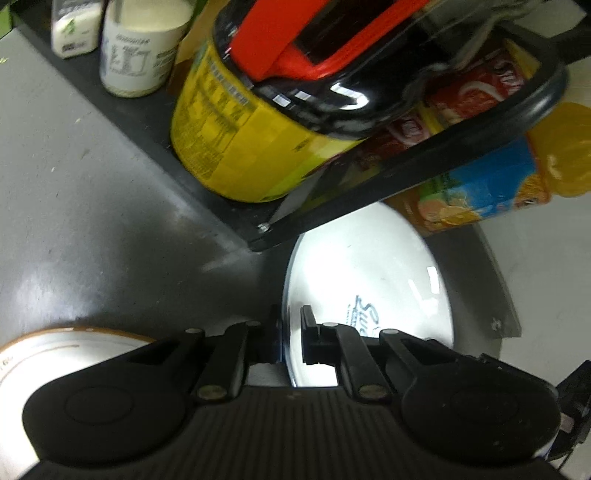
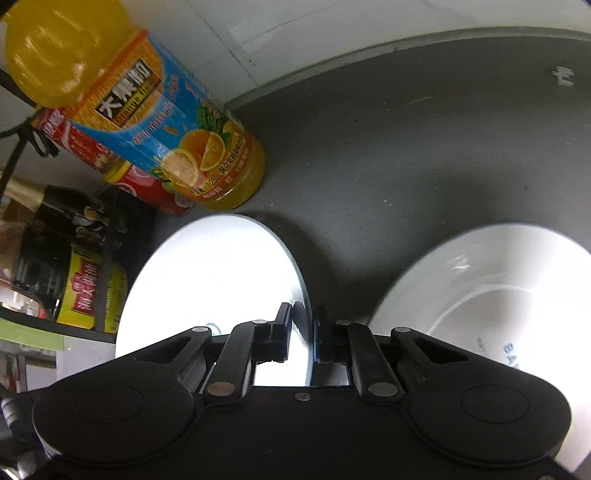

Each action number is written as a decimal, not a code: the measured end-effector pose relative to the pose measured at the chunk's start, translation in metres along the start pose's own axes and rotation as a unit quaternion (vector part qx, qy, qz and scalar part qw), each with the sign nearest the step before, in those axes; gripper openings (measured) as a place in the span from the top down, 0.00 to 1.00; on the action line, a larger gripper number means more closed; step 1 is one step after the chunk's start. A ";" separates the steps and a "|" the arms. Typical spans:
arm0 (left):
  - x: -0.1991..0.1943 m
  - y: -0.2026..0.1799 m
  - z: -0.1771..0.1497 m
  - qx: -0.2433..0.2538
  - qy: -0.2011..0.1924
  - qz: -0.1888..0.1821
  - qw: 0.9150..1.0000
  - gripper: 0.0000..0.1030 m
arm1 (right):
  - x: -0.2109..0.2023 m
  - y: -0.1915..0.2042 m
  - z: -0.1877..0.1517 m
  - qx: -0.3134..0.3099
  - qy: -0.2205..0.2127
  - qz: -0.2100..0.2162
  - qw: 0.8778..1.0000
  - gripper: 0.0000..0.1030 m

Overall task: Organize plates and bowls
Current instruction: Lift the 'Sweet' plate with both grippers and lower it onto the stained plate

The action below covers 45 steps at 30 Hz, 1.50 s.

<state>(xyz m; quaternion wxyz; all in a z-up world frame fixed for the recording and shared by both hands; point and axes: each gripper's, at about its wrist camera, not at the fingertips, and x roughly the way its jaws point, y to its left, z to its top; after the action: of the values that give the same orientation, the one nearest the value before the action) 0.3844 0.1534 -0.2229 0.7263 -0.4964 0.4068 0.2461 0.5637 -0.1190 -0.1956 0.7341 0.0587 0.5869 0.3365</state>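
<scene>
A white plate with blue lettering (image 1: 373,280) lies on the dark grey counter (image 1: 110,240), just in front of the orange juice bottle. My left gripper (image 1: 291,323) is shut on its left rim, one finger on each side of the edge. In the right wrist view my right gripper (image 2: 302,323) is shut on the right rim of a white plate (image 2: 214,280) by the same bottle; it looks like the same plate. A brown-rimmed white plate (image 1: 55,345) sits at the lower left, partly hidden by the gripper body. A deeper white dish with blue print (image 2: 480,295) lies to the right.
A black wire rack (image 1: 207,206) stands behind the plate, holding a yellow tin (image 1: 229,147) and two white containers (image 1: 140,55). An orange juice bottle (image 2: 155,122) and red cans (image 2: 155,188) stand close by. A white wall (image 2: 295,33) borders the counter.
</scene>
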 end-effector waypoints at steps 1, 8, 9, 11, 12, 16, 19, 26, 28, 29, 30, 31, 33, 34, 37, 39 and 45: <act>-0.002 -0.002 0.001 0.005 0.000 0.000 1.000 0.92 | -0.002 -0.001 -0.001 0.007 -0.002 0.002 1.000 0.91; -0.014 -0.010 0.007 0.035 0.010 0.003 0.999 0.93 | -0.031 0.000 -0.015 0.034 -0.033 0.018 0.999 0.95; -0.016 -0.011 0.007 0.038 0.012 0.002 0.999 0.93 | -0.033 0.002 -0.017 0.033 -0.035 0.015 0.999 0.95; -0.020 -0.011 0.007 0.047 0.014 0.001 0.999 0.93 | -0.038 0.004 -0.023 0.037 -0.041 0.015 0.998 0.95; -0.025 -0.009 0.008 0.052 0.015 0.000 0.999 0.93 | -0.041 0.004 -0.026 0.043 -0.043 0.015 0.998 0.95; -0.038 -0.008 0.009 0.070 0.021 -0.008 0.997 0.93 | -0.052 0.008 -0.039 0.059 -0.057 0.014 0.997 0.95; -0.047 -0.006 0.008 0.082 0.025 -0.014 0.996 0.93 | -0.061 0.015 -0.049 0.064 -0.069 0.011 0.996 0.95; -0.073 0.000 0.006 0.115 0.032 -0.023 0.993 0.93 | -0.081 0.027 -0.078 0.083 -0.094 0.010 0.992 0.95; -0.081 0.006 0.004 0.122 0.036 -0.026 0.992 0.93 | -0.084 0.030 -0.087 0.088 -0.099 0.009 0.991 0.95; -0.084 0.008 0.003 0.126 0.037 -0.026 0.991 0.93 | -0.086 0.032 -0.091 0.091 -0.101 0.008 0.991 0.95; -0.087 0.010 0.002 0.130 0.038 -0.027 0.990 0.93 | -0.088 0.033 -0.096 0.094 -0.103 0.008 0.990 0.95; -0.090 0.013 0.001 0.134 0.039 -0.027 0.990 0.93 | -0.089 0.035 -0.101 0.097 -0.104 0.008 0.990 0.95; -0.096 0.019 -0.002 0.140 0.041 -0.028 0.989 0.93 | -0.090 0.039 -0.110 0.101 -0.107 0.008 0.989 0.95; -0.098 0.021 -0.004 0.144 0.042 -0.027 0.988 0.93 | -0.089 0.041 -0.112 0.103 -0.108 0.008 0.989 0.95; -0.104 0.030 -0.008 0.154 0.046 -0.025 0.987 0.93 | -0.088 0.046 -0.125 0.110 -0.111 0.007 0.988 0.95; -0.107 0.036 -0.010 0.156 0.049 -0.024 0.986 0.93 | -0.087 0.050 -0.134 0.113 -0.112 0.005 0.987 0.95; -0.113 0.055 -0.014 0.162 0.055 -0.023 0.985 0.93 | -0.085 0.061 -0.158 0.122 -0.115 0.002 0.986 0.95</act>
<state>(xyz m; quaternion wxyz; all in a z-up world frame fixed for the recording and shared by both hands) 0.2762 0.1671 -0.1594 0.7790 -0.3944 0.4692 0.1323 0.3885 -0.1692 -0.1442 0.7832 0.1871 0.5354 0.2546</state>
